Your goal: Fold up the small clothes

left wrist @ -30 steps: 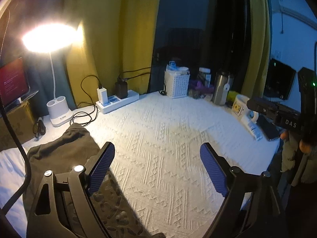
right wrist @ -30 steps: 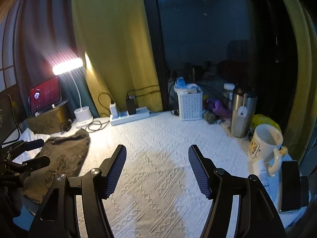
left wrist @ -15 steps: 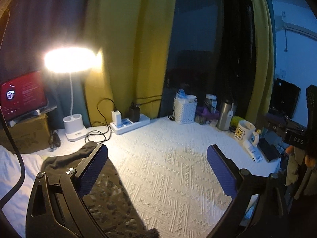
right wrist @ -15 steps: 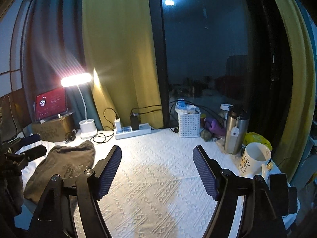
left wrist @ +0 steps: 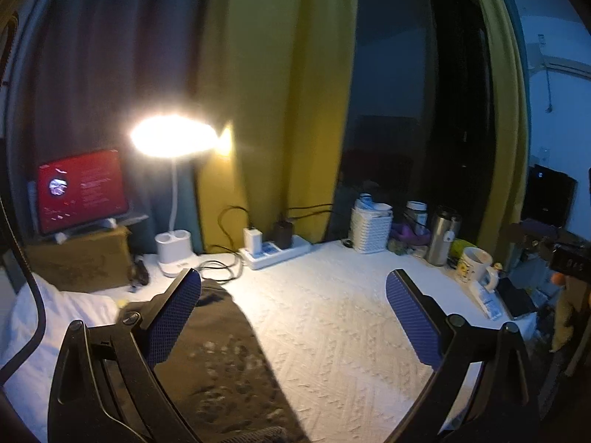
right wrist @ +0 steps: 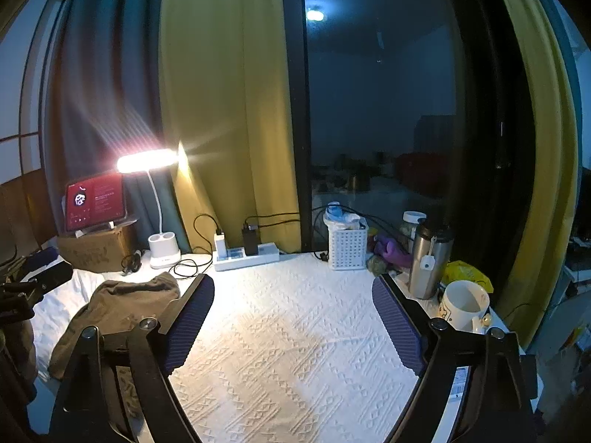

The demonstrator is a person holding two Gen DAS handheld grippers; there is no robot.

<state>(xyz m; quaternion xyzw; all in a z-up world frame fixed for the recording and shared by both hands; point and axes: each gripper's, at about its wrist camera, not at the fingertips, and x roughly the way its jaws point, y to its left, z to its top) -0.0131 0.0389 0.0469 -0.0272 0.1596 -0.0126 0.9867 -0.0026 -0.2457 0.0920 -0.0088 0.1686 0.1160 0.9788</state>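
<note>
Olive-brown clothing [right wrist: 118, 308] is laid on the left part of the white textured cloth [right wrist: 295, 332], its long axis running from the near left edge toward the desk lamp [right wrist: 162, 247] at the back. Its far end is seen just beside the lamp's cable. To its right a wide bare stretch of cloth is left, bounded by the power strip [right wrist: 245, 254], basket [right wrist: 347, 249] and mug [right wrist: 463, 306]. The left gripper [left wrist: 293, 317] is spread wide and empty; the right gripper [right wrist: 293, 319] is being opened, nothing gripped.

matt olive cloth garment [right wrist: 122, 306], embossed white textile cover [right wrist: 295, 332], brushed-metal flask [right wrist: 428, 258]
</note>
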